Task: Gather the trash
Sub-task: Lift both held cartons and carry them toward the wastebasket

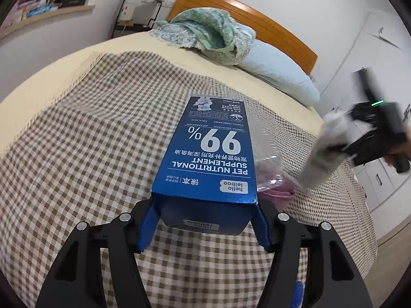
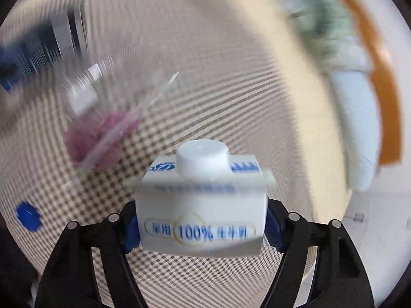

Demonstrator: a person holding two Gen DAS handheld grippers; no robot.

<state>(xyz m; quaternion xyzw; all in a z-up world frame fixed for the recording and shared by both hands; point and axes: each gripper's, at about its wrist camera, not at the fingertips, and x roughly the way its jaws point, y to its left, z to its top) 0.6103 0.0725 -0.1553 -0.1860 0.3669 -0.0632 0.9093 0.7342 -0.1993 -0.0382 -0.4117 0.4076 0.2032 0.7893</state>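
Holding two pieces of trash above a bed (image 1: 77, 128) spread with a brown-and-white checked cover. Item one: blue carton (image 1: 208, 154), printed "PET NUTRITIONAL SUPPLEMENT" and "99%", clamped at its near end between the fingers of the left gripper (image 1: 205, 220), long axis pointing away toward the pillow (image 1: 277, 74). Item two: white milk carton (image 2: 203, 205) with a white screw cap (image 2: 203, 160), gripped at its sides by the fingers of the right gripper (image 2: 203, 231); seen blurred at the right edge of the left view, off the bed surface. Also on the cover: clear plastic packaging (image 1: 267, 151), a pink crumpled item (image 1: 280, 190) beside the blue carton, a small blue scrap (image 2: 27, 215). Green blanket (image 1: 205, 30) heaped by the wooden headboard (image 1: 282, 33).
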